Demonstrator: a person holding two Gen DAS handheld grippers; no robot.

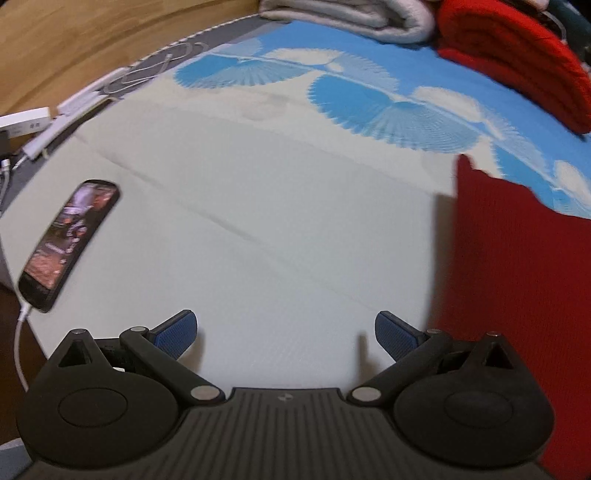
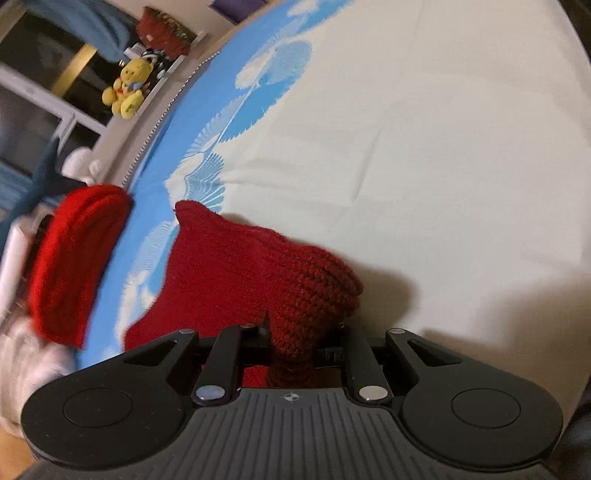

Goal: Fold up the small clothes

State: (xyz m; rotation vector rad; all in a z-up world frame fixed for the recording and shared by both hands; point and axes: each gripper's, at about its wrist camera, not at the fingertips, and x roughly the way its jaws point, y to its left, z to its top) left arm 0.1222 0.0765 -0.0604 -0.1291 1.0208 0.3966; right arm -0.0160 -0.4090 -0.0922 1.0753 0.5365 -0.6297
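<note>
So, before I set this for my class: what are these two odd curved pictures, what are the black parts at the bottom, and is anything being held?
Each picture comes from a wide-angle camera on a hand-held two-finger gripper; the black parts are the gripper itself. The left gripper is open over the pale bed sheet with blue fan patterns, holding nothing. The right gripper has pinched a dark red knitted garment and lifts part of it. Also on the bed: a black smartphone on a white cable, a folded bright red knit and folded grey cloth. A yellow plush toy sits on a ledge beyond.
</note>
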